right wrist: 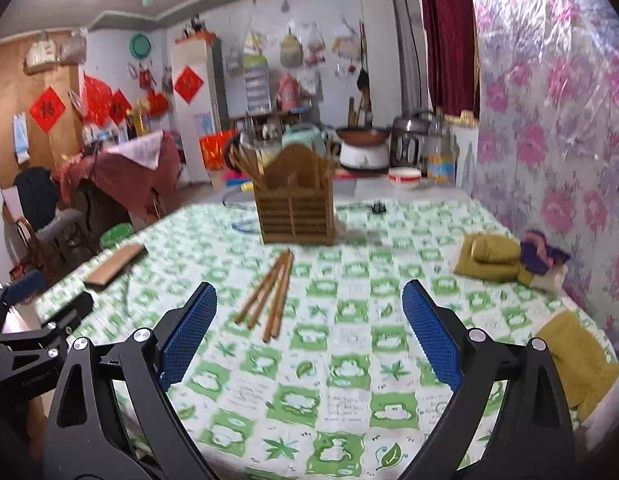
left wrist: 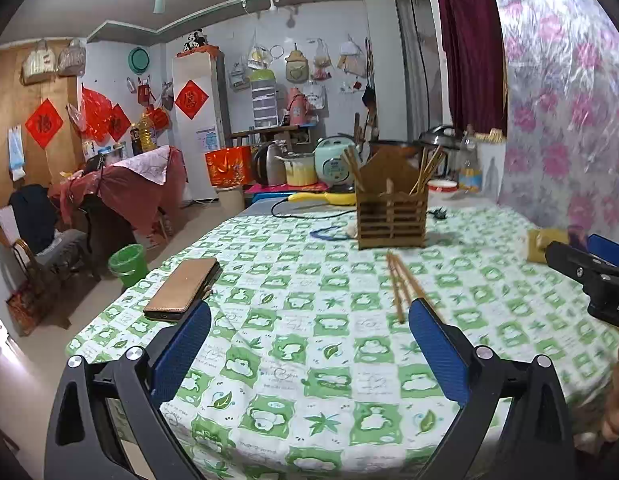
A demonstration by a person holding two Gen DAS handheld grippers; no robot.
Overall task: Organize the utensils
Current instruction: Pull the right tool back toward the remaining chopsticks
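A: What's the biggest thing here?

B: The table (right wrist: 349, 360), covered in a green-and-white checked cloth with leaf and cloud prints. Everything else sits on it.

A: And next down?

B: The two grippers. The left gripper (left wrist: 309, 344) has its blue-padded fingers (left wrist: 181, 356) spread wide with only bare cloth between them. The right gripper (right wrist: 309, 332) is the same: fingers (right wrist: 431, 332) far apart, gripping nothing.

A: Where do the utensils go?

B: A slatted wooden utensil holder (right wrist: 295, 218) stands upright toward the far side of the table, with chopsticks and what look like wooden utensils poking out of its compartments.

A: Anything else lying about?

B: Folded mustard-yellow cloths (right wrist: 491, 258) near the floral-covered wall at right, with a purple one just beside them. A brown leather phone case (left wrist: 181, 290) lies flat near the left edge of the table.

A: And the loose utensils?

B: A small bundle of wooden chopsticks (right wrist: 269, 296) lies flat on the cloth in front of the holder, apart from it. In the right wrist view the near ends lie ahead of the open fingers, closer to the left finger; nothing touches them.
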